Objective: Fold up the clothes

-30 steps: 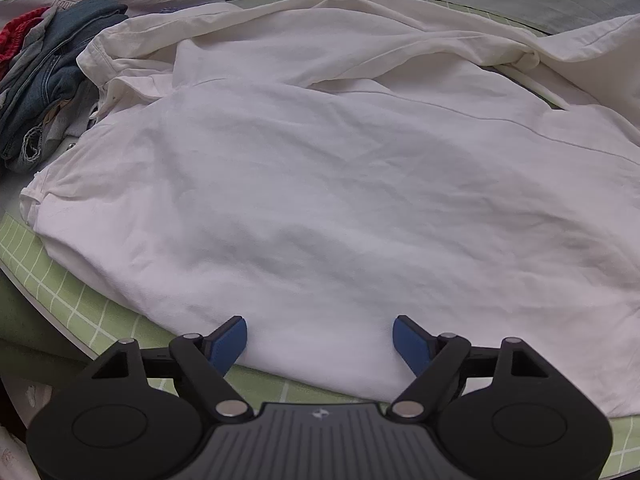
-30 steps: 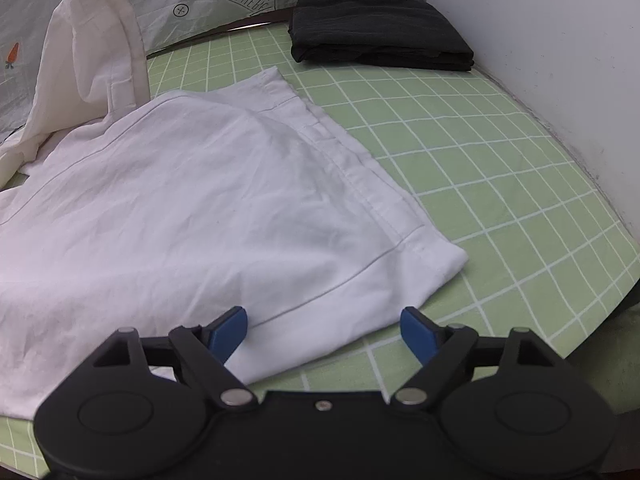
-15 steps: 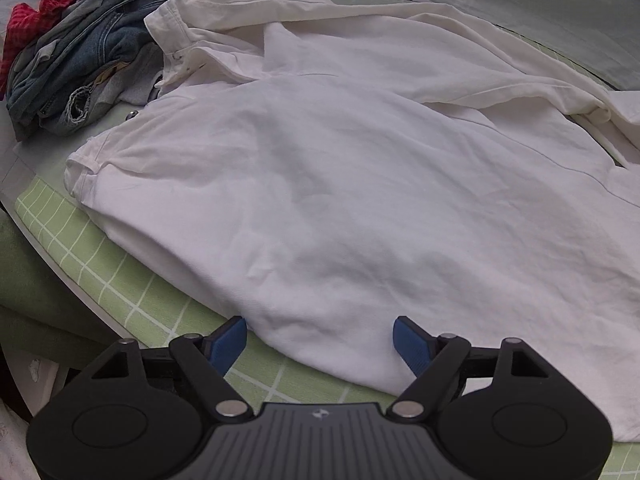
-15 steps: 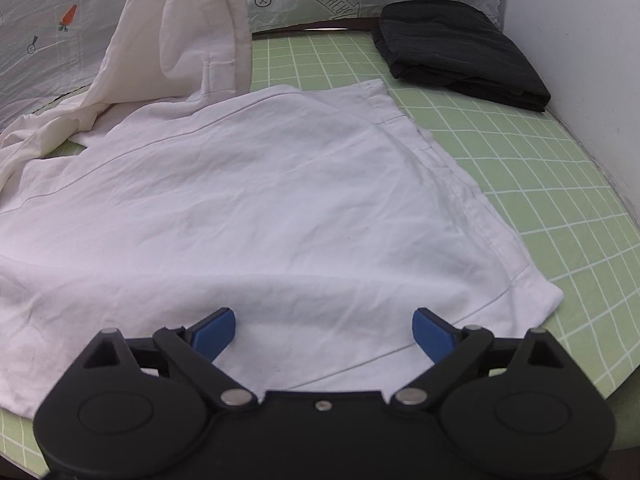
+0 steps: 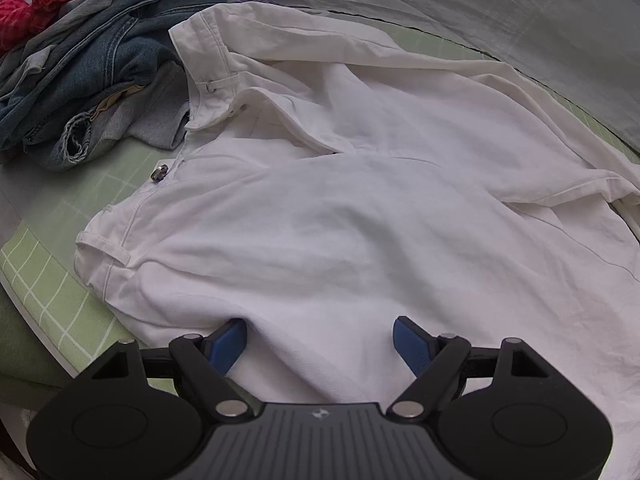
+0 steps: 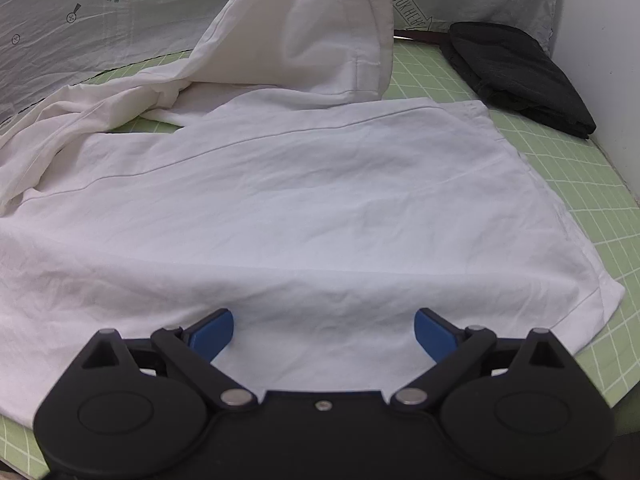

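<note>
While the white trousers (image 6: 304, 208) lie spread across the green grid mat (image 6: 592, 184), waistband to the left beside the heap of jeans (image 5: 92, 68) and one leg propped up against the patterned sheet (image 6: 80, 20) at the far side, both my tools hang released over the near edge with nothing gripped. My left gripper (image 5: 318, 344) is spread wide above the seat, my right gripper (image 6: 324, 330) has just been opening over the near leg, cloth under it but no pinch. To do this well, I judge I should first bring the far leg down onto the near one, seams matched, pinching only one layer at waistband and hem, and keep clear of the folded black garment (image 6: 520, 76) at far right.
</note>
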